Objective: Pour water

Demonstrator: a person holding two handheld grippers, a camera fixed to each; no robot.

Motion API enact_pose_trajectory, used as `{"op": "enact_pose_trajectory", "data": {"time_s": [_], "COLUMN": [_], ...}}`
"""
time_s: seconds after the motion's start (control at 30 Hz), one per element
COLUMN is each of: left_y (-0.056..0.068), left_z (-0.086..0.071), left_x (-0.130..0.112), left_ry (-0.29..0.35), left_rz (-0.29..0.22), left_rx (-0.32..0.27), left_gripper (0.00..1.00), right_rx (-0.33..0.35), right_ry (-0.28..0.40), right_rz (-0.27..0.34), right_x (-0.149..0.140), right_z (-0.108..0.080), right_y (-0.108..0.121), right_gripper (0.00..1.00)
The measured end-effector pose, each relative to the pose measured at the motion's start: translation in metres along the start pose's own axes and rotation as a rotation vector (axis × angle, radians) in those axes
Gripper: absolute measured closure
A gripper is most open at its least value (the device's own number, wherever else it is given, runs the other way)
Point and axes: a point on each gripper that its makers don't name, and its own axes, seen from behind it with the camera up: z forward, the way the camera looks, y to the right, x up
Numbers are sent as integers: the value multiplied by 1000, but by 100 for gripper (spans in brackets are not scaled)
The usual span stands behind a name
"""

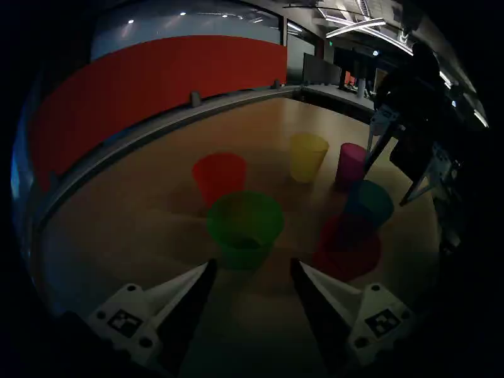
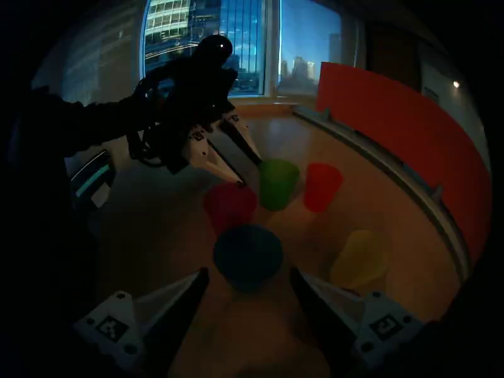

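The left gripper (image 1: 252, 264) is formed of two white, wedge-shaped plastic fingers (image 1: 165, 293) with black inner faces, tapered to points. A square black-and-white marker tag (image 1: 124, 322) is set on each finger's base, ringed by small round screw holes. The right gripper (image 2: 249, 272) is built alike. In the right gripper view, a dark long sleeve (image 2: 75, 126) is worn, and a bulky black housing (image 2: 189, 82) is seen on the left gripper.
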Motion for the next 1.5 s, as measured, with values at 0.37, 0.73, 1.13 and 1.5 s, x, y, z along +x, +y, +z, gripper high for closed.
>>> {"op": "enact_pose_trajectory", "data": {"time_s": [0.37, 0.73, 1.13, 1.5], "left_y": [-3, -6, -5, -5], "left_z": [15, 28, 38, 46], "left_x": [5, 9, 22, 24], "left_ry": [0, -2, 17, 13], "left_rz": [10, 28, 25, 28], "left_rx": [-3, -8, -15, -9], "left_gripper": [14, 14, 14, 14], "right_rx": [9, 18, 14, 21], "right_ry": [-17, -37, -36, -35], "right_rz": [-13, -28, -32, -28], "right_x": [-1, -2, 1, 0], "right_z": [13, 25, 38, 44], "right_y": [2, 0, 1, 0], "right_gripper": [1, 1, 1, 2]}}
